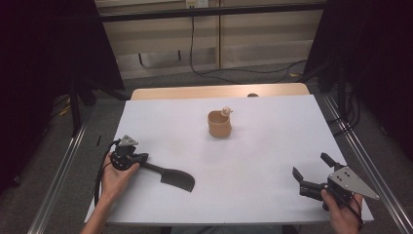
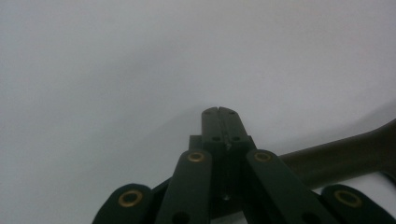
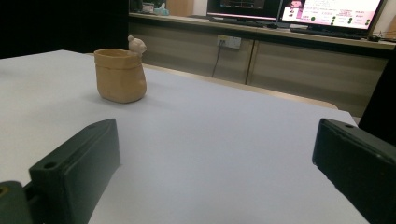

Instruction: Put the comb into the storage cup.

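From above, the tan cup (image 1: 219, 124) stands mid-bench, well clear of both tongs; the left tongs (image 2: 218, 111) are pressed together, empty; the right tongs (image 3: 210, 158) gape wide, so approach the cup level and squarely.

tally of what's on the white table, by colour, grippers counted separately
Tan: 1, the cup with a small figure on its rim
Black: 1, the flat paddle-shaped tool lying beside the left gripper
Grippers: 2, left gripper with fingers together, right gripper with fingers apart
Total: 4
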`<state>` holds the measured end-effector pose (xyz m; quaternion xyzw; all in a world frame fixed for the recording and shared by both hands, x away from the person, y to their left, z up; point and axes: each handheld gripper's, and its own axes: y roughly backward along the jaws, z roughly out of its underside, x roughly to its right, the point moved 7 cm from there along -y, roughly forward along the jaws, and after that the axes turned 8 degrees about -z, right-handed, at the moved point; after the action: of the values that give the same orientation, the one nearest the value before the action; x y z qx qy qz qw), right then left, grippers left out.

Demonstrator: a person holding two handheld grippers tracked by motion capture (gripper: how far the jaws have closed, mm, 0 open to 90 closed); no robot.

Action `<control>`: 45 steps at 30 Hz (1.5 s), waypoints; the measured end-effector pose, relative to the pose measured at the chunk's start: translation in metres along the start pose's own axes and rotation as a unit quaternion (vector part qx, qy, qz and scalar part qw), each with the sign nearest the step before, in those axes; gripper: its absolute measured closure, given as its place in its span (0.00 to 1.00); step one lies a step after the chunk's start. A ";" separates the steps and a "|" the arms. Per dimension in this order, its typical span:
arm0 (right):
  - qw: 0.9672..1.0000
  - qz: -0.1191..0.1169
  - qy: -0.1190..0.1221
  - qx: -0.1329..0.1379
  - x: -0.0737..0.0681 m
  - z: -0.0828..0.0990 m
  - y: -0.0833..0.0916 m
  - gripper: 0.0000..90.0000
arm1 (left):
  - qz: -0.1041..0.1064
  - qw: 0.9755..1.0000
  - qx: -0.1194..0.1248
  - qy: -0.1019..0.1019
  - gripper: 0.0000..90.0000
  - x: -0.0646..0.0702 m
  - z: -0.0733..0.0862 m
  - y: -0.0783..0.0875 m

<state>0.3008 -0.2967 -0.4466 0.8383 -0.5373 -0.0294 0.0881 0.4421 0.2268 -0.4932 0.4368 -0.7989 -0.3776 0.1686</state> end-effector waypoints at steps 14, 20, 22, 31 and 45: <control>1.000 0.000 -0.002 0.000 0.000 0.000 0.000 0.00 | -0.015 1.000 0.023 -0.006 1.00 0.001 0.003 0.009; 1.000 -0.001 0.000 0.000 0.000 0.000 0.000 0.00 | -0.018 0.999 0.024 -0.011 1.00 0.002 0.007 0.012; 1.000 -0.001 0.000 0.000 0.000 0.000 0.000 0.00 | -0.018 0.999 0.025 -0.008 1.00 0.001 0.010 0.011; 1.000 0.000 0.000 0.001 0.000 0.000 0.000 0.00 | -0.014 0.999 0.030 -0.011 1.00 0.005 0.014 0.015; 1.000 -0.001 0.000 0.001 0.000 0.000 0.000 0.00 | -0.006 1.000 0.016 -0.023 1.00 0.009 0.019 0.014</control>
<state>0.3004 -0.2965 -0.4464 0.8388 -0.5367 -0.0291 0.0870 0.4175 0.2323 -0.4953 0.4351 -0.8061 -0.3756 0.1407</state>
